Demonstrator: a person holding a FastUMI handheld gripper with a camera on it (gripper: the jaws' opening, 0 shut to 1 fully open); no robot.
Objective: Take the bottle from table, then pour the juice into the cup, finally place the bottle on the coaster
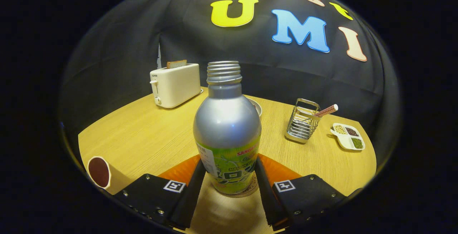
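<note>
A silver bottle point(227, 126) with a green label and an uncapped threaded neck stands upright between my fingers. Its base rests on a pale round coaster point(251, 189), and an orange mat point(179, 172) spreads beneath and to both sides. My gripper point(230, 167) is shut on the bottle's lower body, with the left finger point(195, 182) and right finger point(264, 182) pressing on the label from either side. A white cup point(99, 171) holding dark juice sits on the table to the left of the left finger.
The wooden table point(143, 133) carries a white toaster point(175, 85) with a slice of bread at the back left. A bowl point(257, 107) peeks from behind the bottle. A wire holder point(302, 121) with a striped stick and a white divided dish point(349, 136) of beans stand to the right.
</note>
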